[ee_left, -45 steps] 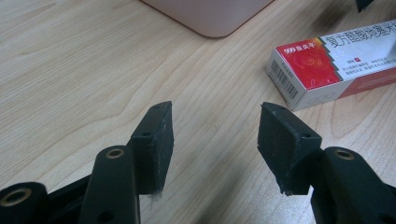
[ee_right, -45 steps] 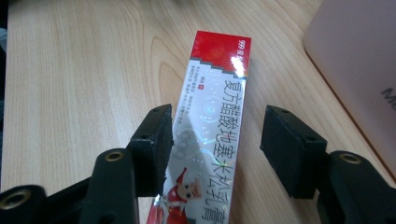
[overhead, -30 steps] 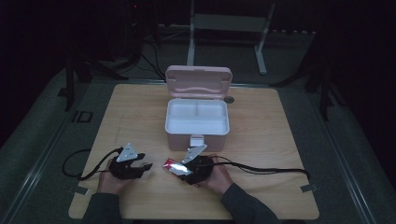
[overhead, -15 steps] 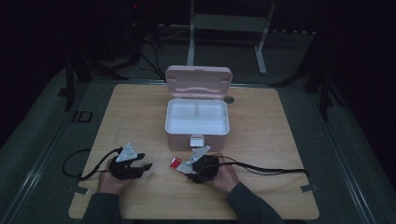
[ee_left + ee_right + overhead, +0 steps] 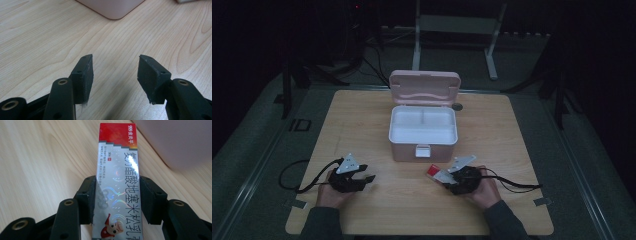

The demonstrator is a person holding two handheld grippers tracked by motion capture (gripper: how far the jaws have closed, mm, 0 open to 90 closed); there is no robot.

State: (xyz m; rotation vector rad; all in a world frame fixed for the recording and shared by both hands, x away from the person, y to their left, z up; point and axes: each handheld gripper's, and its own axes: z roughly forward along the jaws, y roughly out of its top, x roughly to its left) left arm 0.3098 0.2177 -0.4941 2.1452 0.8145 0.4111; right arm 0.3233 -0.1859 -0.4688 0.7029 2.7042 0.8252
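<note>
A pink storage box [image 5: 423, 145] stands open at mid-table, its lid [image 5: 424, 87] tilted back and the white inside bare. My right gripper [image 5: 444, 178] is in front of the box, just right of its latch, shut on a red-and-white medicine carton [image 5: 434, 172]. In the right gripper view the pads [image 5: 87, 197] press both long sides of the carton [image 5: 117, 167], which points at the box wall [image 5: 180, 142]; the jaws have just been closing on it. My left gripper [image 5: 369, 173] rests low at front left, open [image 5: 115, 68] with nothing between its fingers, the box corner [image 5: 112, 8] ahead.
Cables trail from both grippers across the front of the wooden table [image 5: 362, 120]. A small dark round object [image 5: 457, 106] lies right of the box lid. A metal stand [image 5: 457, 25] rises behind the table. Tape marks [image 5: 542, 201] sit near the front corners.
My right hand has carried the carton to the right, from in front of the box's left part to right of its latch. The left gripper has stayed put.
</note>
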